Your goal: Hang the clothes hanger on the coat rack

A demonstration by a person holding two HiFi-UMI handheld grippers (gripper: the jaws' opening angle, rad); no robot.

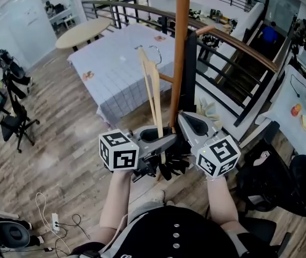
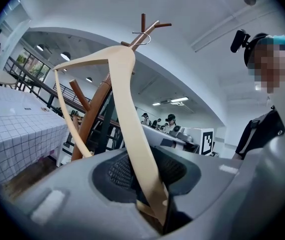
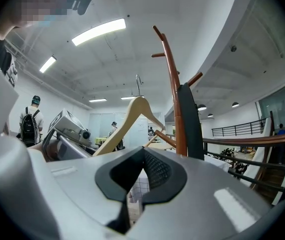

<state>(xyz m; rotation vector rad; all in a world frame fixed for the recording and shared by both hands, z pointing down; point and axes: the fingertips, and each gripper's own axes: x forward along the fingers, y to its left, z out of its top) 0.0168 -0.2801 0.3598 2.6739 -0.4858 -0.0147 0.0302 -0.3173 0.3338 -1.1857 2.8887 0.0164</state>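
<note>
Head view showed your left gripper [image 1: 161, 140] clamping the hanger [image 1: 153, 85], not yet hung on the coat rack [image 1: 181, 47]; your right gripper [image 1: 185, 120] was closed and empty.

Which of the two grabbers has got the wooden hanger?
The left gripper: the pale wooden hanger is pinched by one arm between its jaws. The right gripper has nothing between its jaws.
</note>
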